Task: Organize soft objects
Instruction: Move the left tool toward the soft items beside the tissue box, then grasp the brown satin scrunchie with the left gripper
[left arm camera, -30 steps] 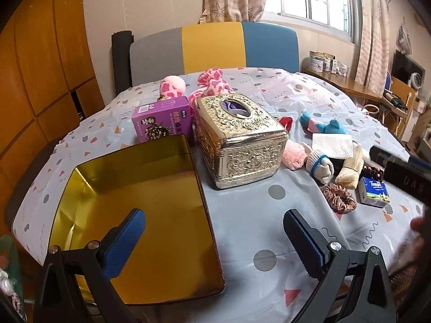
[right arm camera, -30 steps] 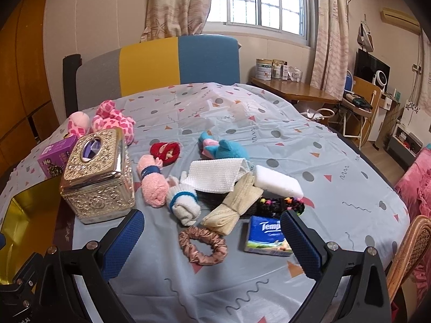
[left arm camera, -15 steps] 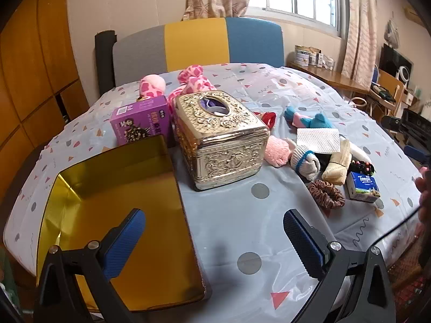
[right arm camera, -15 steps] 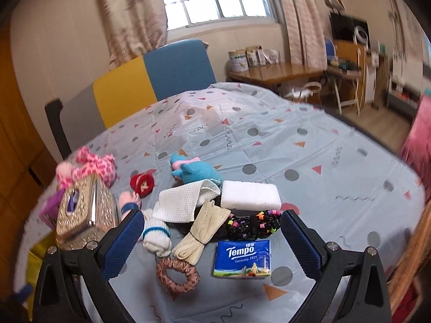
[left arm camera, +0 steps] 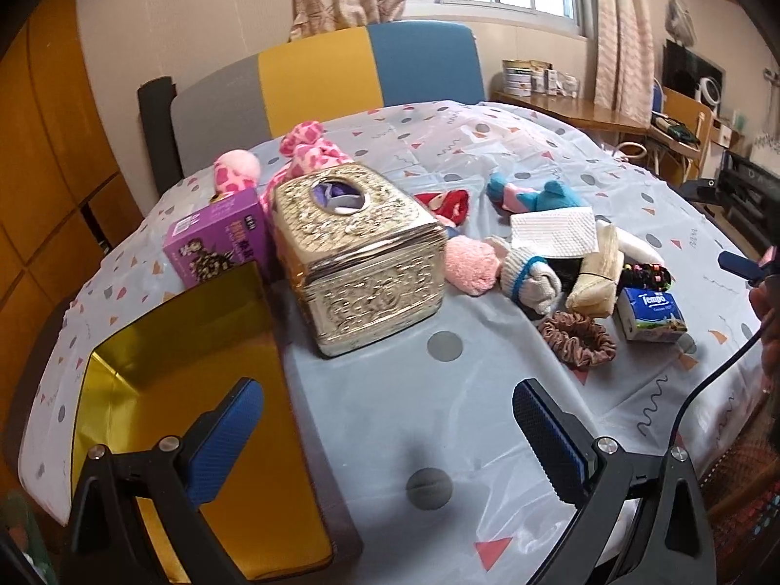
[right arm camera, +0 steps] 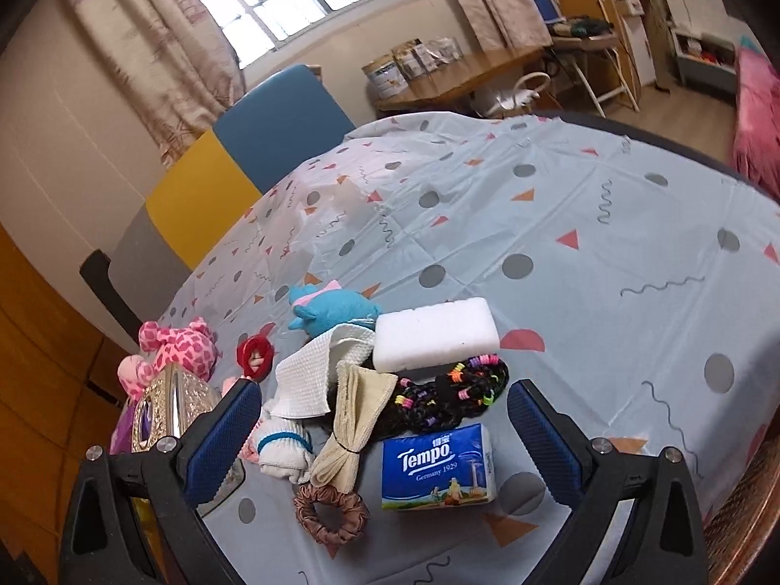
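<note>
Right wrist view, my right gripper [right arm camera: 382, 426] hovering spread and empty over the soft pile, tissue pack [right arm camera: 438, 467] lying between its fingers; my left gripper [left arm camera: 387, 419] gaping empty, gold tray [left arm camera: 146, 356] sitting under its left finger.

A glossy plastic-looking tablecloth [left arm camera: 487, 390] covers the table, catching window glare. On it sit an embossed, shiny silver-gold metal tissue box [left arm camera: 358, 263], a mirror-smooth gold tray [left arm camera: 195, 341] that is probably metal, a printed cardboard box [left arm camera: 214, 248] and a film-wrapped tissue pack [right arm camera: 438, 468]. Softer pieces include a satiny brown scrunchie [right arm camera: 331, 512], a waffle-textured white cloth [right arm camera: 302, 380], a matt white foam block [right arm camera: 434, 336] and fuzzy plush toys [right arm camera: 178, 346].
</note>
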`<control>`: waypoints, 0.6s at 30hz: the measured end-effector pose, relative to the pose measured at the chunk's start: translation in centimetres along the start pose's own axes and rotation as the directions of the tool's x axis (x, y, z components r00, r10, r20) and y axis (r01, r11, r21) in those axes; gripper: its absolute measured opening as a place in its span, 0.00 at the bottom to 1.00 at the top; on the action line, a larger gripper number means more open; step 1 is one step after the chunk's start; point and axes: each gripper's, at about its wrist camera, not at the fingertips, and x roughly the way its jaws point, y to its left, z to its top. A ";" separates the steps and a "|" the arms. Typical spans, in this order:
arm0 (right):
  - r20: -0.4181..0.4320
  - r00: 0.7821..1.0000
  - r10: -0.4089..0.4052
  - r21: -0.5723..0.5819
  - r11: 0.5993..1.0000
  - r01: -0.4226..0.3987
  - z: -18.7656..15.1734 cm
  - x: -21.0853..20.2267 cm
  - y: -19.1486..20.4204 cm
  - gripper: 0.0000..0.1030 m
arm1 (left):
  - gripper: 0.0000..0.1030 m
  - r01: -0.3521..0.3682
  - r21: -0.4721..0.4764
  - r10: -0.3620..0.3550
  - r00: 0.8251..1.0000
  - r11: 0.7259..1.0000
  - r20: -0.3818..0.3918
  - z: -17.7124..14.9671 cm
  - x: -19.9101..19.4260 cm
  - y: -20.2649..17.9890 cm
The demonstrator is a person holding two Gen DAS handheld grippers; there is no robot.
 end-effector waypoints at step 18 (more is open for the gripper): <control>-0.018 0.999 0.046 0.142 0.989 -0.043 0.5 0.2 -2.4 1.00 | 0.86 0.225 0.030 -0.218 0.964 0.974 -0.149 3.2 6.1 -5.8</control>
